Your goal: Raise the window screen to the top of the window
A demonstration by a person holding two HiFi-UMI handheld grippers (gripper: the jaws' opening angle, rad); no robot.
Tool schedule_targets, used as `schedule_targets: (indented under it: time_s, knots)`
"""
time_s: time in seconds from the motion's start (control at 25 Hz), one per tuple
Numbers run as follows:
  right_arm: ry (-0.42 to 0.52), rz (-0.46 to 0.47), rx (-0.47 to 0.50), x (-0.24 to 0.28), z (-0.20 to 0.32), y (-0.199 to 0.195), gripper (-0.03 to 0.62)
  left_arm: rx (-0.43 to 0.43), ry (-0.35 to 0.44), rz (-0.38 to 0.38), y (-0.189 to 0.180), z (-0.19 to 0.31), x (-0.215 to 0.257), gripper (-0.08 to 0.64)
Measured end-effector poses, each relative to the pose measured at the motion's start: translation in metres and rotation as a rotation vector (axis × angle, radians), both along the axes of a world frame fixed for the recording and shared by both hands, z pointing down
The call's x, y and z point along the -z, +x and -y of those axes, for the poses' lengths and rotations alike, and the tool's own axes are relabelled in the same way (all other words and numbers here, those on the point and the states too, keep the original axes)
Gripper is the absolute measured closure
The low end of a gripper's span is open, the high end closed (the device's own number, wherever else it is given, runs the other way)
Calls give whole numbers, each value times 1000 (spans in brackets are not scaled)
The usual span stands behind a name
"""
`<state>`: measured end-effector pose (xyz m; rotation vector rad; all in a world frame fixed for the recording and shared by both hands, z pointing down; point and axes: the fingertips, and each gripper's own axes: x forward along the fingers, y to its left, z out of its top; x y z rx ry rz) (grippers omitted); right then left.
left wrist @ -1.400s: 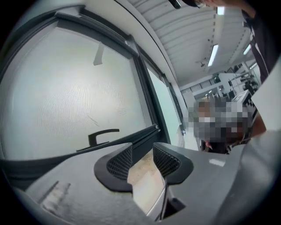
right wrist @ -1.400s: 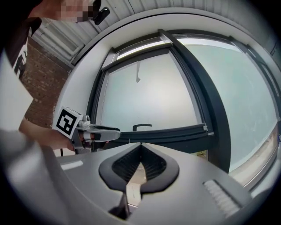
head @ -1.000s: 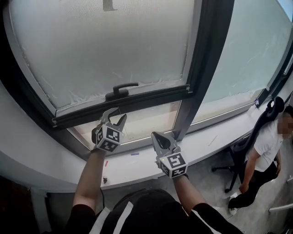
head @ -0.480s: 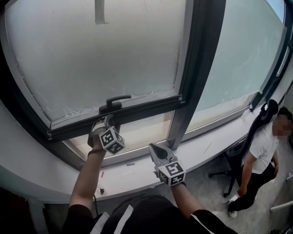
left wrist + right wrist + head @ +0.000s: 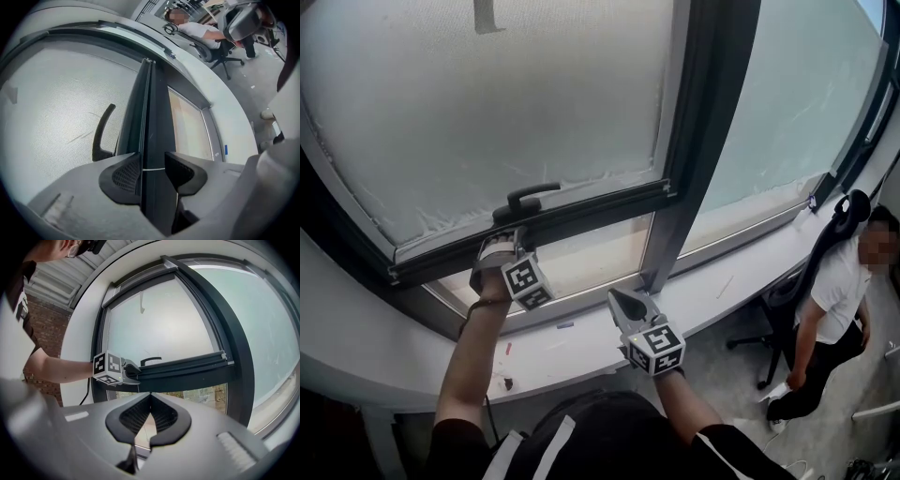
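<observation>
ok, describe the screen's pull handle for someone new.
The grey mesh screen fills most of the head view's left. Along its lower edge runs a dark bottom bar; the handle is the small black arched loop standing on that bar, the only curved piece among straight dark rails.

We see a white sill (image 5: 581,354); on it lie a small blue bit (image 5: 565,326) at left and a thin pale stick (image 5: 727,286) at right.

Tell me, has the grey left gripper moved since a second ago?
Yes: the left gripper moved in onto the window screen's dark bottom bar, its jaws just closing with that bar between them.
</observation>
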<state>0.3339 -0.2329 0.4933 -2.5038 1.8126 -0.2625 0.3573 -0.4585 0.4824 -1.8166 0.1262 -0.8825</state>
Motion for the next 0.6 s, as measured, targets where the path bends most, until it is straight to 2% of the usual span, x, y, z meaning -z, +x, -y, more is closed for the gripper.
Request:
schedule_targets:
  time_s: [0.16, 0.28, 0.36, 0.48, 0.6]
  knots:
    - [-14, 5, 35, -6, 4, -8, 586, 43, 17, -8, 2, 2, 6, 465]
    - [-7, 10, 41, -1, 5, -12, 586, 59, 13, -21, 2, 0, 5, 480]
    - [0, 1, 51, 3, 5, -15, 586, 57, -29, -10, 2, 1, 5, 483]
    - [24, -6, 54, 8, 0, -12, 586, 56, -119, 45, 3, 3, 8, 497]
    - [55, 11, 21, 15, -10, -4, 586, 63, -139, 96, 2, 2, 8, 494]
